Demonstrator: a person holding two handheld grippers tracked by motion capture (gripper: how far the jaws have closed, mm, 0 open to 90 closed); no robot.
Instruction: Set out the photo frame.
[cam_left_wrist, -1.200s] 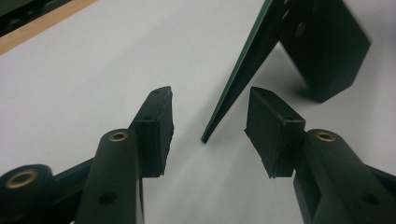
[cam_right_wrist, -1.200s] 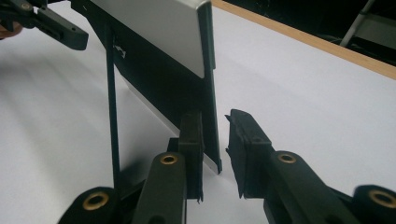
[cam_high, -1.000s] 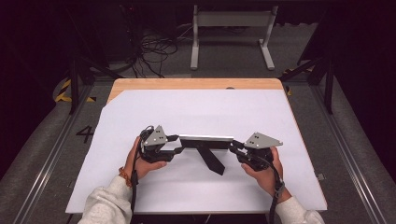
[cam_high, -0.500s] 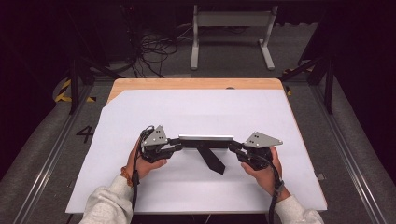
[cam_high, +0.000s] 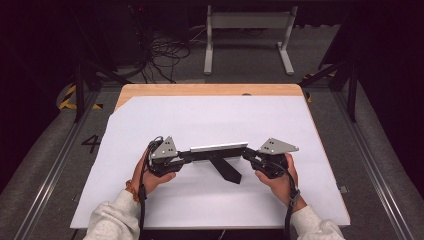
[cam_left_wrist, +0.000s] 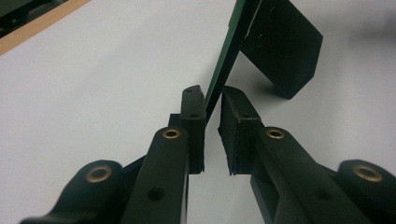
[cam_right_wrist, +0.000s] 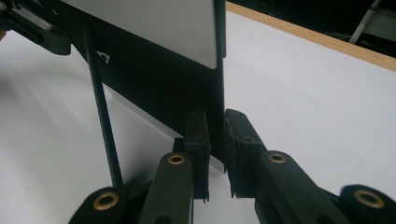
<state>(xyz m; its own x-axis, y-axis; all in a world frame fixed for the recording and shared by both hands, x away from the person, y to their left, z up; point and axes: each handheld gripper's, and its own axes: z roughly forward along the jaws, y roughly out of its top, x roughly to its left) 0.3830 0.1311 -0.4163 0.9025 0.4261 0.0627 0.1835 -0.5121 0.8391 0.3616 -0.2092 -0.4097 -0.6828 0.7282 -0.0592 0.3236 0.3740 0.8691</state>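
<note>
A thin flat panel (cam_high: 218, 148) is held above the white sheet (cam_high: 210, 120) on the bench (cam_high: 200, 90), near the person's edge. Its long axis runs from left to right across the bench, almost level, and a black stand piece (cam_high: 226, 169) hangs from it toward the person.

The left tool (cam_high: 184, 156) holds the left end and the right tool (cam_high: 247, 154) holds the right end. In the left gripper view the panel (cam_left_wrist: 229, 56) is seen edge-on, green along its edge, between the jaws, which are almost closed on it. The right gripper view shows what the high view does not: the panel's (cam_right_wrist: 154, 28) pale face and dark frame, with the jaws closed on its edge.
</note>
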